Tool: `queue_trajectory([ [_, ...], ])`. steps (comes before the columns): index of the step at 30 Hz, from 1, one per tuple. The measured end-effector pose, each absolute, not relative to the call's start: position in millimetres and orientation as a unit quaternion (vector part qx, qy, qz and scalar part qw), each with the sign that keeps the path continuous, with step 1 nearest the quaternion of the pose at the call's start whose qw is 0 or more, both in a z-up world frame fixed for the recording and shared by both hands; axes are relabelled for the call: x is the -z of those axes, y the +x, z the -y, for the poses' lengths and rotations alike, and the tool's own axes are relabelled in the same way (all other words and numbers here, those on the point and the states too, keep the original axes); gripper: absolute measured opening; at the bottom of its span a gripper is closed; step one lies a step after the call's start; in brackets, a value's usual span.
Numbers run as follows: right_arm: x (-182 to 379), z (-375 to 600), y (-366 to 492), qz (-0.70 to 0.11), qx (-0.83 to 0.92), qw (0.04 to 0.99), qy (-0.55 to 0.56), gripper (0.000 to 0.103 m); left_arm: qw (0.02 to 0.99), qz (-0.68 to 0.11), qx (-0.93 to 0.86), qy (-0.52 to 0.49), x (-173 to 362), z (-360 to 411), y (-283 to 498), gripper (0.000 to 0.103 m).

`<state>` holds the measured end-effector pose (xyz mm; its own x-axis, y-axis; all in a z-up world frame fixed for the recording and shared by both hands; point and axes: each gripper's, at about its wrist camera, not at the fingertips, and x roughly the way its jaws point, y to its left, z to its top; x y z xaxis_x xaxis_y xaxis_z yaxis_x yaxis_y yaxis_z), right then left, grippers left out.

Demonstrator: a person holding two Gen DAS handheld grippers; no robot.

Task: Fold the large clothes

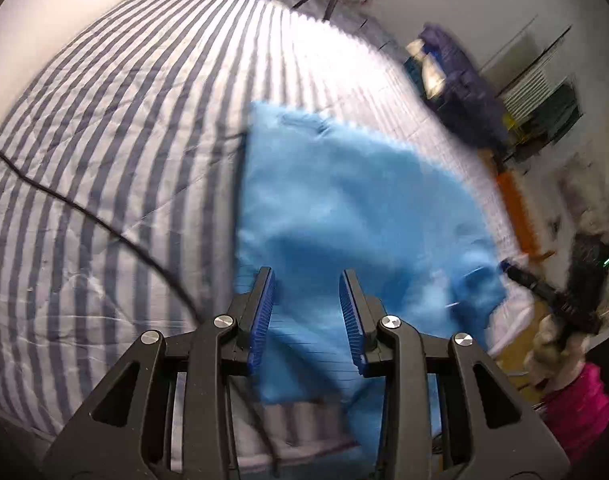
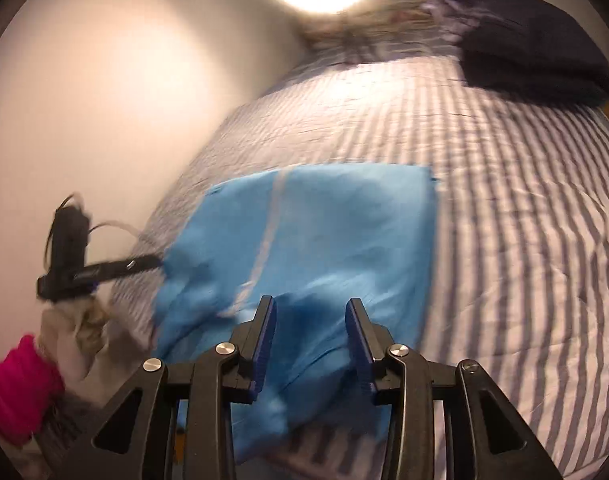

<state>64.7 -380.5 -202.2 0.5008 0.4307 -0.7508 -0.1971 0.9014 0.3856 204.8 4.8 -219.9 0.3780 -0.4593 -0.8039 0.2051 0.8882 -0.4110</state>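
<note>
A light blue garment (image 2: 324,232) lies on a bed (image 2: 524,208) covered with a blue-and-white striped sheet, near the bed's close edge. It is partly folded: the far edge runs straight and square, a pale strip runs down its length, and the near part is bunched and rumpled. The right tongs (image 2: 310,336) hang over the rumpled near end, jaws partly apart, nothing pinched between them. The left tongs (image 1: 306,312) hover over the cloth's other side, jaws likewise parted and empty. Both views are blurred.
</note>
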Motion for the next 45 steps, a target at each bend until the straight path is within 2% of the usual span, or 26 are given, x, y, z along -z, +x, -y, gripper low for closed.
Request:
queue_trajectory([
  [4,239.7,368.5,65.8,-0.529,-0.17,0.83,0.056,0.034,0.812,-0.548,0.18,-0.089,249.1,-2.9,198.4,0.033],
  [7,230.8,370.1,65.5,-0.529,-0.18,0.828,0.045,0.034,0.817,-0.543,0.182,-0.07,240.2,-3.8,194.1,0.033],
  [13,180.3,378.6,80.2,-0.451,-0.182,0.87,0.075,0.034,0.836,-0.5,0.194,-0.118,199.4,-8.1,204.8,0.033],
  [21,169.7,334.7,155.4,-0.428,-0.21,0.878,0.046,0.028,0.845,-0.47,0.251,-0.05,158.4,66.8,254.3,0.033],
  [26,199.1,306.9,186.0,-0.463,-0.231,0.855,0.018,0.027,0.825,-0.501,0.255,-0.058,186.9,96.6,289.6,0.033],
  [30,241.5,297.1,195.3,-0.521,-0.236,0.82,-0.006,0.027,0.801,-0.551,0.232,-0.008,234.4,103.7,303.0,0.033],
  [32,238.6,297.4,191.7,-0.514,-0.25,0.821,-0.013,0.027,0.803,-0.545,0.239,-0.016,236.7,98.2,301.8,0.033],
  [34,222.9,317.6,190.8,-0.498,-0.284,0.818,0.034,0.029,0.809,-0.537,0.237,-0.011,227.3,90.7,297.9,0.033],
  [36,207.4,356.4,193.2,-0.472,-0.281,0.831,0.09,0.044,0.826,-0.515,0.229,-0.015,214.9,74.6,288.5,0.033],
  [38,203.3,401.7,200.6,-0.463,-0.25,0.835,0.16,0.051,0.829,-0.507,0.235,-0.028,208.8,57.2,276.9,0.033],
  [41,216.2,462.5,206.5,-0.464,-0.209,0.824,0.248,0.05,0.832,-0.503,0.232,-0.027,212.5,39.9,264.1,0.033],
  [45,241.8,492.8,208.9,-0.465,-0.226,0.786,0.337,0.05,0.82,-0.53,0.215,-0.035,235.2,19.0,260.2,0.033],
])
